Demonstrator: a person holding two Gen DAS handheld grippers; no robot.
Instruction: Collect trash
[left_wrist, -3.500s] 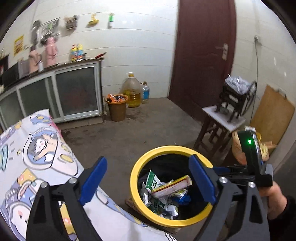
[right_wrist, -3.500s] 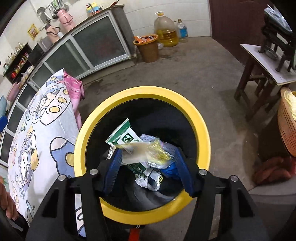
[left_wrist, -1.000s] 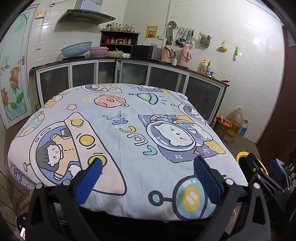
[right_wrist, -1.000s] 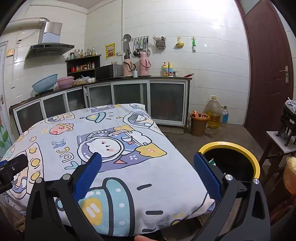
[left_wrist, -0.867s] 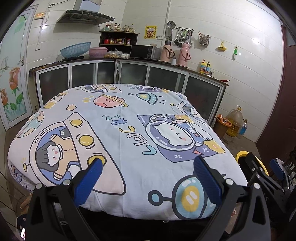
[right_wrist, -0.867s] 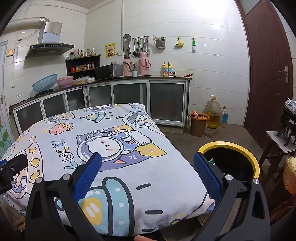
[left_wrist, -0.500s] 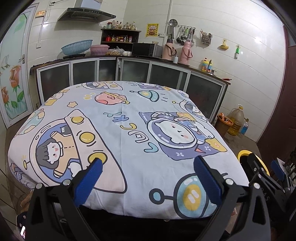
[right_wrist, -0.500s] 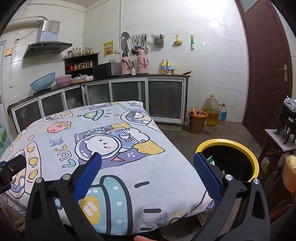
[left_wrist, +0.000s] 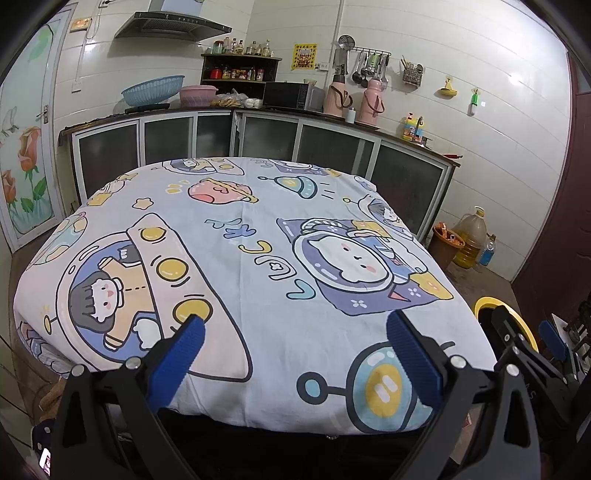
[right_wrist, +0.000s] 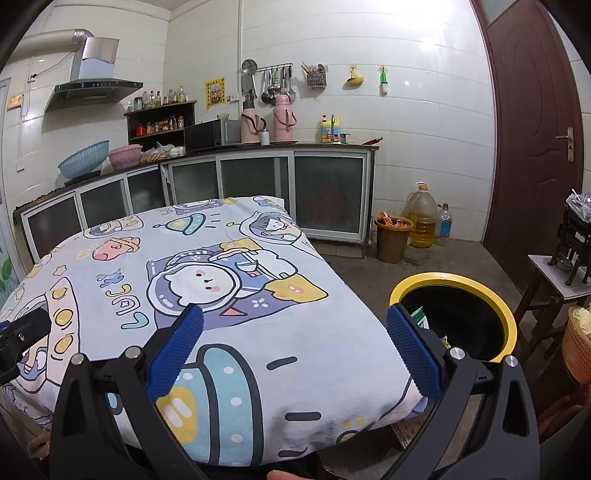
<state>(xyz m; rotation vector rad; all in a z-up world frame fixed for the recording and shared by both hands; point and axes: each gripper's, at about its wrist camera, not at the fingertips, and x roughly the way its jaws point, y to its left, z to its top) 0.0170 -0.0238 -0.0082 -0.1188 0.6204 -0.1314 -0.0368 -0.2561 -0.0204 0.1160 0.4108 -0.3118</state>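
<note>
A black trash bin with a yellow rim (right_wrist: 508, 323) stands on the floor at the table's right side, with wrappers (right_wrist: 421, 317) inside. Its rim also shows in the left wrist view (left_wrist: 484, 303). The table (left_wrist: 258, 258) is covered by a cartoon space-print cloth with no loose trash on it. My left gripper (left_wrist: 293, 354) is open and empty above the table's near edge. My right gripper (right_wrist: 293, 349) is open and empty above the table's near right corner, left of the bin. The right gripper also shows at the right edge of the left wrist view (left_wrist: 524, 339).
Kitchen cabinets (right_wrist: 258, 181) run along the back wall. A brown waste bucket (right_wrist: 392, 236), an oil jug (right_wrist: 421, 218) and a bottle stand by the wall. A wooden stool (right_wrist: 557, 291) and an orange basket (right_wrist: 578, 343) are right of the bin. A dark door (right_wrist: 532, 140) is at the right.
Since 3.5 s ago both grippers have pulled back from over the bin, and the wrapper the right one held is gone from it. In the last second the views shifted only slightly.
</note>
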